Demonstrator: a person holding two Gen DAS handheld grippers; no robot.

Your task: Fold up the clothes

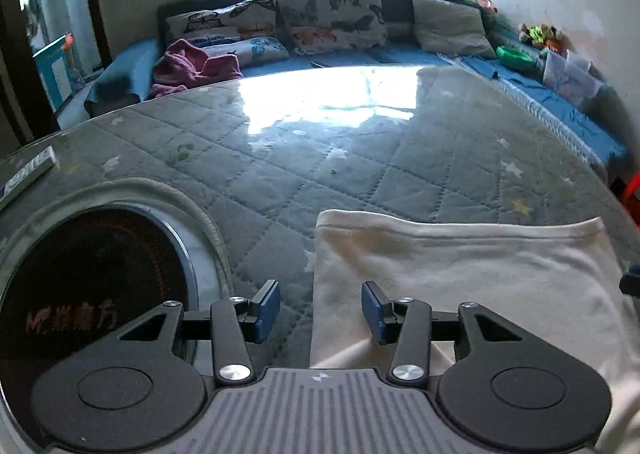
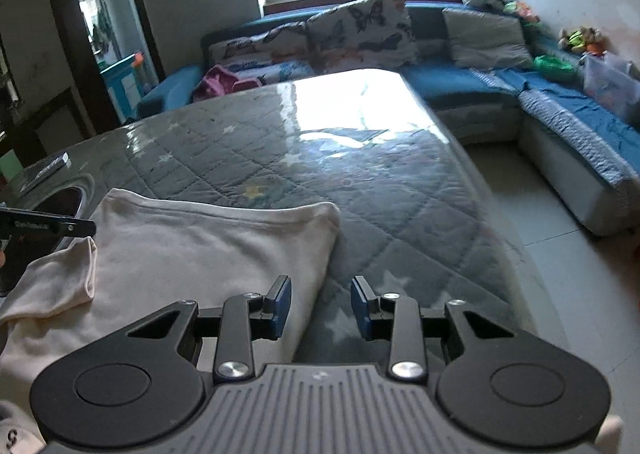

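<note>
A cream-white garment [image 1: 460,274] lies folded flat on the glass-topped table with a grey quilted cover [image 1: 320,157]. It also shows in the right wrist view [image 2: 192,254], with a sleeve end [image 2: 68,278] turned over at its left. My left gripper [image 1: 320,312] is open and empty, straddling the garment's left edge just above it. My right gripper [image 2: 320,306] is open and empty, straddling the garment's right edge. The left gripper's dark body [image 2: 44,228] shows at the left of the right wrist view.
A round dark cooktop recess [image 1: 96,286] is set in the table left of the garment. A blue corner sofa [image 2: 540,101] with butterfly cushions [image 1: 332,13], a pink cloth [image 1: 192,65] and toys stands behind. Tiled floor [image 2: 560,254] lies right of the table.
</note>
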